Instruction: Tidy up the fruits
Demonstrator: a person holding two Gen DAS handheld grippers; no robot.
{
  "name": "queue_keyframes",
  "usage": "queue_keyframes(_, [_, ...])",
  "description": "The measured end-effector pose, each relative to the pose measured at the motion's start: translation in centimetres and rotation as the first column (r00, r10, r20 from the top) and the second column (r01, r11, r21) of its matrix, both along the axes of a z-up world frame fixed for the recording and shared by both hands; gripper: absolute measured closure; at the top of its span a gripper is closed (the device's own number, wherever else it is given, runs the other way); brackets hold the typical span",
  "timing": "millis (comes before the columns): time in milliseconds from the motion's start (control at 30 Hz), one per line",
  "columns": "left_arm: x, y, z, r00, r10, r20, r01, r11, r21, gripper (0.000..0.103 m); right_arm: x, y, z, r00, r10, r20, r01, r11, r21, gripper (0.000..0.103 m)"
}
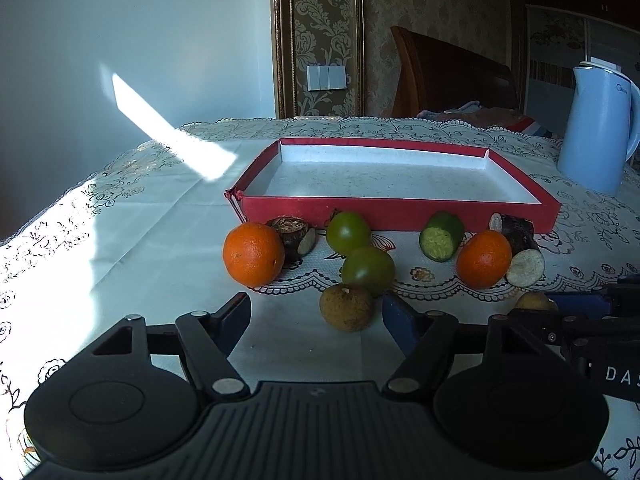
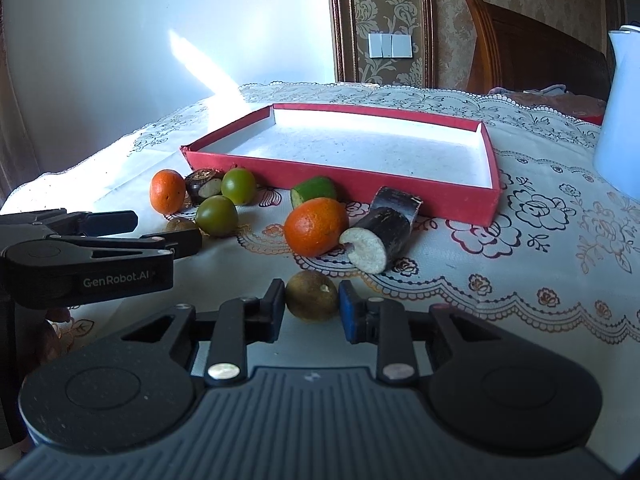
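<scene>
Brown and rough-skinned, a small round fruit sits on the tablecloth between the fingers of the right gripper, whose black and blue pads press on its two sides; the jaws are narrowed onto it. This fruit lies well in front of the shallow red cardboard tray with a white floor, which serves as the landmark here.

A second brown round fruit lies in front of the tray's near wall, between the fingers of the left gripper. Those jaws stand part-way wide; the blue pad looks to be at the fruit's side while the black pad is clear of it, so it is not gripped.

Closer to the tray from that fruit sit two green round fruits, one behind the other, the farther one just before the tray's wall. Toward the tray's left corner rest an orange citrus fruit and, touching it, a dark brown stub with a pale cut face. Toward the tray's right end lie a green cut cucumber piece, a second orange citrus fruit and a dark-skinned cut cane section with a pale end, the last two touching.

The tray holds nothing. All rests on a white lace-patterned tablecloth. Beyond the tray's right far corner stands a pale blue electric kettle.
</scene>
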State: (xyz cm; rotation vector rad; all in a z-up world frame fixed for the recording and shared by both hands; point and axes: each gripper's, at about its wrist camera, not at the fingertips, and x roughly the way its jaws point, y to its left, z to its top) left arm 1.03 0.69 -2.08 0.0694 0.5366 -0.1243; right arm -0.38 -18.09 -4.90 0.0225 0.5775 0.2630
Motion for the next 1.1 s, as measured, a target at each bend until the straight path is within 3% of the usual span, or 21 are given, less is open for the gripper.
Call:
queue_keyframes(467, [0.9,-1.0,-0.5,0.999,-0.025,-0.027,0.025,1.0,-0.003,0.07,0.0,-0.2,0.0,1.0,-0.014,0.002,0.014,1.0,0.014,0.076])
queue_keyframes(1100, [-0.4,-2.8,0.9,1.0,0.013,0.006,-0.013,0.999,0.043,0.073,-0.6,-0.7,0.7,0.997,-0.064,0.045,0.062,0.997,0.038,0.076])
